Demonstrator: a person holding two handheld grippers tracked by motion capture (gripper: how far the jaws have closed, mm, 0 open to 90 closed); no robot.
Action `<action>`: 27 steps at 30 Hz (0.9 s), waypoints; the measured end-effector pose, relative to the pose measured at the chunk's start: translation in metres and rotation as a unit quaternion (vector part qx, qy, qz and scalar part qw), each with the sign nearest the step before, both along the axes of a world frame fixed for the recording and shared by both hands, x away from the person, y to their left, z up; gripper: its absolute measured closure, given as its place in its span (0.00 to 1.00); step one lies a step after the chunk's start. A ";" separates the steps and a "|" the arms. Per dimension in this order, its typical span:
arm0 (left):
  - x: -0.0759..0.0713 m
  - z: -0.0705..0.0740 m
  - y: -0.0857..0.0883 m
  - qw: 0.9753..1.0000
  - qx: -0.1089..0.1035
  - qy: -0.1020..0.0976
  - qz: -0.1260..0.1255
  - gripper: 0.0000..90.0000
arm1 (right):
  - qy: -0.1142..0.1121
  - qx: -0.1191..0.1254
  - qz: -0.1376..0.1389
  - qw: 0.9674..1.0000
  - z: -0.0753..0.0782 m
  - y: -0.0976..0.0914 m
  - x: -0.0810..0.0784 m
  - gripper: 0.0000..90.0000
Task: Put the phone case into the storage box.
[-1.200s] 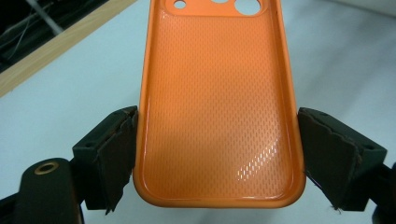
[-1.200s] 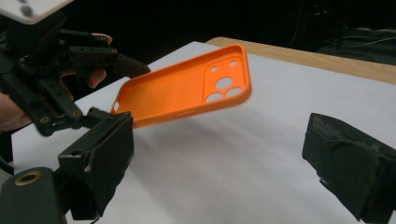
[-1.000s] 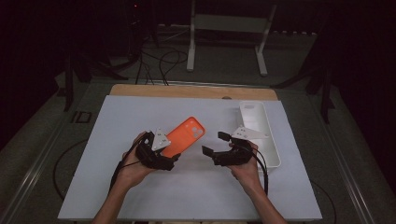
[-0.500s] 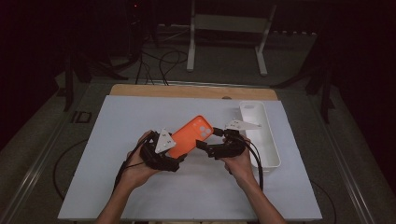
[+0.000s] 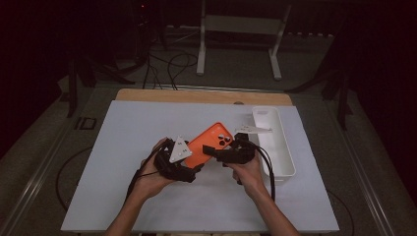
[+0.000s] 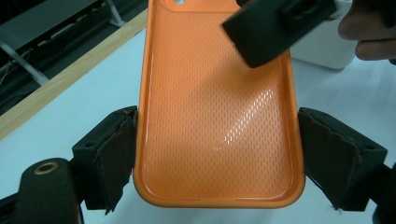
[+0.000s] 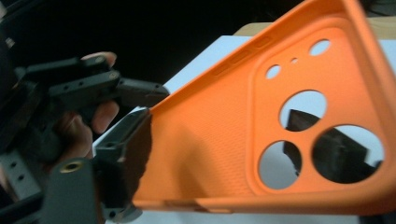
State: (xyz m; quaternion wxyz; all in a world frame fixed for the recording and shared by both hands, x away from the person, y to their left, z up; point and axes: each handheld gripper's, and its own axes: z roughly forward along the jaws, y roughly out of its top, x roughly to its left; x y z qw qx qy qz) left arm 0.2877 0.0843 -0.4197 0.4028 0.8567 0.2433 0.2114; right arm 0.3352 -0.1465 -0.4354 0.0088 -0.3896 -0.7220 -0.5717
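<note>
Orange and finely dimpled on its inner face, the phone case [image 6: 217, 107] sits between the padded jaws of the left tongs [image 6: 219, 158] in the left gripper view, its long edges pressed against both pads, so these tongs are clenched on the case near its lower end. In the high view the case [image 5: 209, 142] is held just above the white counter [image 5: 123, 128], slanting up and to the right, between the person's two hands. The left hand [image 5: 152, 174] wraps the left tongs [image 5: 184, 164] at the case's near end.

At the far end, the right tongs [image 5: 219, 150] meet the case around its camera cut-outs. In the right gripper view one black jaw lies against the case's edge at the left, and the other shows dark through the large round holes behind the case [image 7: 280, 130]; the right tongs [image 7: 224, 149] thus straddle the camera end and appear to be grasping it. The right hand [image 5: 248, 169] holds them from below, cable trailing toward the person.

Just beyond the right hand, a long white tray [image 5: 285, 157] lies on the counter near its right edge. Past the counter's wooden far edge [image 5: 196, 96], cables [image 5: 169, 66] and a white stand [image 5: 241, 44] rest on the dim floor.
</note>
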 end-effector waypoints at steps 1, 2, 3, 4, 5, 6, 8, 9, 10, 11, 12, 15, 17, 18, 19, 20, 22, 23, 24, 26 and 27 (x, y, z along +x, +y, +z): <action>0.000 0.000 -0.001 1.000 0.002 0.001 -0.001 0.18 | 0.006 0.005 -0.004 1.000 0.000 0.000 0.000 0.30; 0.000 -0.001 -0.001 1.000 0.002 0.001 -0.001 0.18 | 0.013 0.011 -0.007 1.000 0.000 -0.001 0.001 0.34; 0.000 -0.002 -0.002 1.000 0.006 0.001 -0.003 0.18 | 0.018 0.015 -0.007 1.000 0.000 -0.001 0.001 0.38; 0.000 -0.003 -0.004 1.000 0.005 0.002 -0.002 0.18 | 0.022 0.017 -0.005 1.000 0.000 0.000 0.001 0.42; 0.000 -0.004 -0.005 1.000 0.009 0.001 -0.004 0.18 | 0.024 0.015 -0.003 1.000 0.001 0.001 0.000 0.49; 0.000 -0.005 -0.006 1.000 0.009 0.003 -0.004 0.18 | 0.025 0.015 0.003 1.000 0.000 0.003 0.000 0.54; 0.001 -0.007 -0.008 1.000 0.013 0.005 -0.006 0.18 | 0.031 0.015 0.011 0.999 0.001 0.005 -0.002 0.65; 0.001 -0.009 -0.009 1.000 0.013 0.006 -0.006 0.18 | 0.032 0.016 0.015 0.999 0.001 0.007 -0.003 0.70; 0.001 -0.009 -0.009 1.000 0.016 0.007 -0.006 0.18 | 0.035 0.015 0.013 0.999 0.001 0.008 -0.003 0.73; 0.002 -0.010 -0.009 1.000 0.016 0.008 -0.007 0.18 | 0.037 0.016 0.017 0.999 0.002 0.008 -0.003 0.77; 0.002 -0.011 -0.009 1.000 0.015 0.009 -0.007 0.18 | 0.038 0.015 0.020 0.999 0.002 0.009 -0.004 0.80; 0.002 -0.014 -0.009 1.000 0.021 0.013 -0.007 0.18 | 0.043 0.007 0.017 0.999 0.002 0.010 -0.004 0.90; 0.003 -0.015 -0.010 1.000 0.025 0.013 -0.006 0.18 | 0.048 0.002 0.013 0.999 0.001 0.010 -0.004 0.93; 0.003 -0.016 -0.010 1.000 0.027 0.014 -0.005 0.18 | 0.047 -0.002 0.011 0.999 0.000 0.011 -0.004 0.94; 0.003 -0.017 -0.011 1.000 0.027 0.013 -0.003 0.18 | 0.051 -0.003 0.010 0.999 0.000 0.011 -0.004 0.95; 0.003 -0.017 -0.012 0.999 0.030 0.013 -0.001 0.18 | 0.053 -0.001 0.010 0.999 0.000 0.012 -0.004 0.97; 0.003 -0.019 -0.014 0.999 0.035 0.013 0.002 0.18 | 0.052 -0.006 0.008 0.999 0.001 0.013 -0.005 0.98; 0.003 -0.019 -0.015 0.999 0.036 0.012 0.003 0.17 | 0.050 -0.010 0.007 0.999 0.002 0.014 -0.006 0.98; 0.003 -0.019 -0.015 0.999 0.038 0.012 0.003 0.17 | 0.047 -0.014 0.006 0.999 0.002 0.015 -0.006 0.98; 0.003 -0.020 -0.014 0.999 0.032 0.013 0.005 0.17 | 0.045 -0.017 0.005 0.999 0.002 0.015 -0.006 0.98; 0.003 -0.020 -0.014 0.999 0.029 0.014 0.006 0.17 | 0.044 -0.017 0.005 0.999 0.002 0.015 -0.006 0.98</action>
